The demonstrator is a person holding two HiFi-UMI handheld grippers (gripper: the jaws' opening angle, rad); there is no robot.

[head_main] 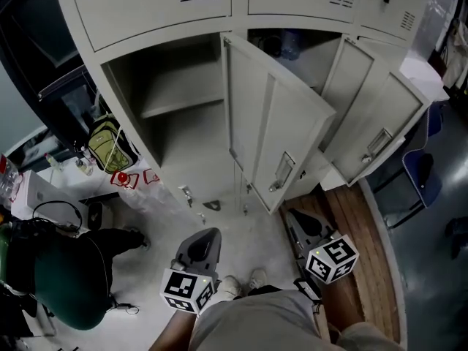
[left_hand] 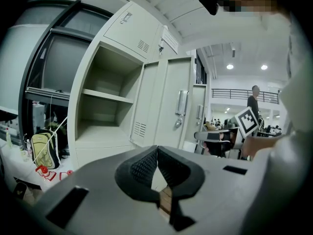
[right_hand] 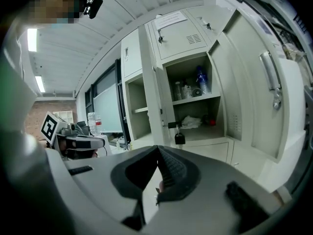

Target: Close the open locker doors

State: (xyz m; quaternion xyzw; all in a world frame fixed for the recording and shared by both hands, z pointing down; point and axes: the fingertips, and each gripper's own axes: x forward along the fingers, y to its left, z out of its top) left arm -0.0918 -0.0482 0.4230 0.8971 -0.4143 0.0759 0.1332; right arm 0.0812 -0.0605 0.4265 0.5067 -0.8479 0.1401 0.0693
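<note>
Two beige locker doors stand open in the head view. The middle door swings out from an empty compartment with one shelf. The right door hangs out from a compartment holding a bottle and small items; a padlock hangs at its frame. My left gripper and right gripper are low, in front of the lockers and apart from both doors. Both are shut with nothing between the jaws, as the left gripper and right gripper views show.
A yellow-green backpack hangs left of the lockers beside a cluttered white table. A person in a green top sits at lower left. A blue chair and a wooden floor strip lie to the right.
</note>
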